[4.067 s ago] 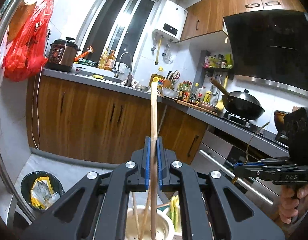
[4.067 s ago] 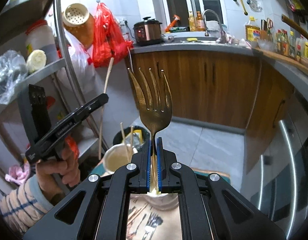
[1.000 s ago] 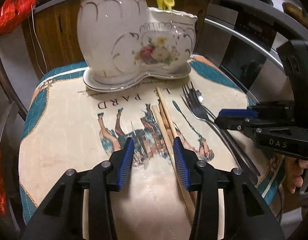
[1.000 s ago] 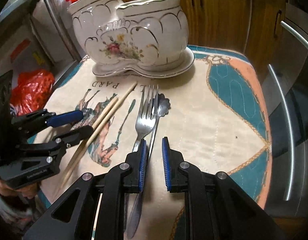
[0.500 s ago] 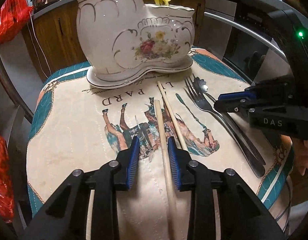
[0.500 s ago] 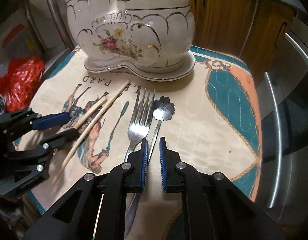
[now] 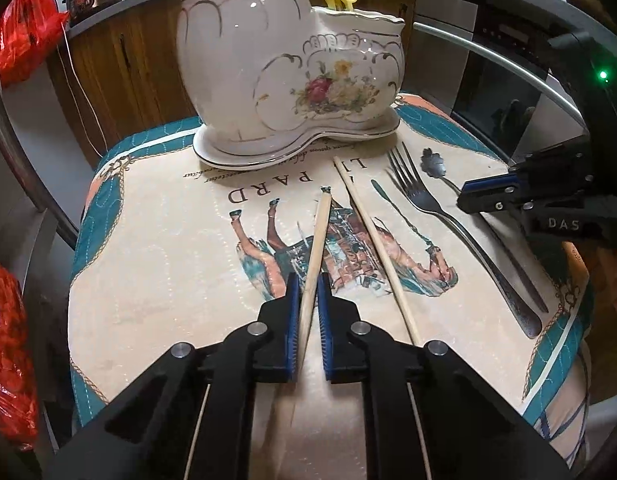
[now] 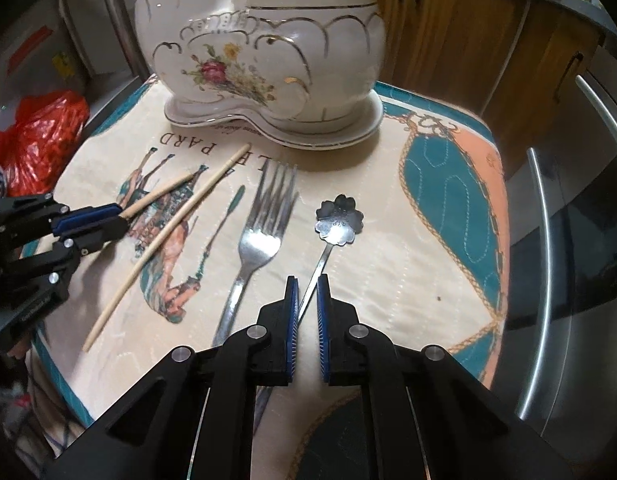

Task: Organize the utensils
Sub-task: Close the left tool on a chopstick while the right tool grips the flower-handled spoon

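The left tongs [image 7: 307, 300] straddle, nearly closed, a light, stiff wooden chopstick [image 7: 317, 240] on the worktop's cloth [image 7: 156, 248]; the right tongs [image 8: 306, 300] likewise bracket the thin, slippery flower spoon [image 8: 339, 220] handle, not visibly clamping.

At the bottom centre of the frame, the left tool [image 7: 307, 312] has its blue pads on both sides of one chopstick [image 7: 317, 248], with a small gap at each side. A second chopstick [image 7: 372, 240] lies just to the right on the printed cloth [image 7: 156, 248]. Further right lie a fork [image 7: 440, 216] and a flower-shaped spoon [image 7: 433, 163]. The right tool [image 7: 492, 194] enters from the right edge, above the spoon handle. A white ceramic holder [image 7: 284, 64] stands at the upper centre.
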